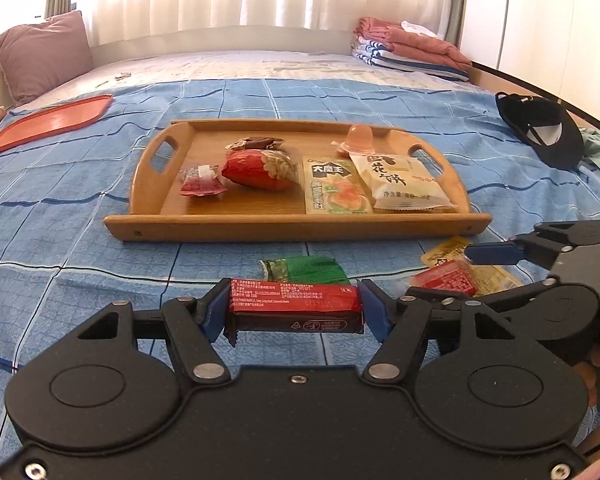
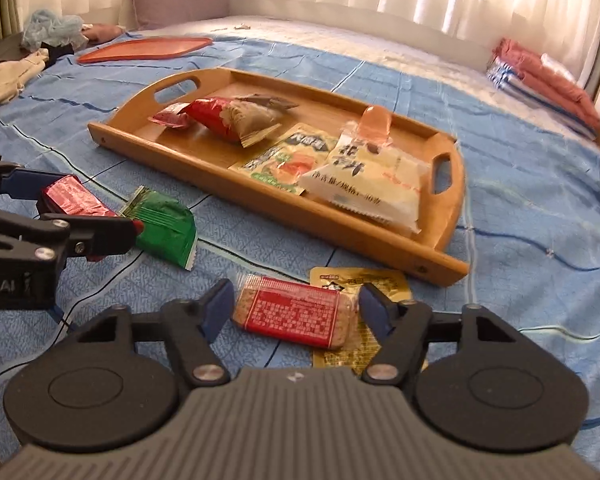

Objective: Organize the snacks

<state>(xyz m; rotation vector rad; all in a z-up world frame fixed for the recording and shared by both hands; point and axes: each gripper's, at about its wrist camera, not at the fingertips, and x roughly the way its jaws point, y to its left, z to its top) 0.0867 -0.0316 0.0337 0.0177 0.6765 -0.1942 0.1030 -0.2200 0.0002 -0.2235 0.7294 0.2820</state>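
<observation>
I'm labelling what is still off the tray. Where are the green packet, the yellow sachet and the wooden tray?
green packet (image 2: pixel 164 226), right wrist view, middle of its foil face.
yellow sachet (image 2: pixel 384 282), right wrist view, bare upper part.
wooden tray (image 1: pixel 284 229), left wrist view, near front wall.

Beyond the fingers, a yellow-green packet (image 1: pixel 334 188) is showing "大魔王". The white packet (image 1: pixel 404 182) touching it is showing "花" and "净含量". Left of the right fingers, the other tool's body (image 2: pixel 4 284) is showing "ot.AI". Other print is staying unreadable.
</observation>
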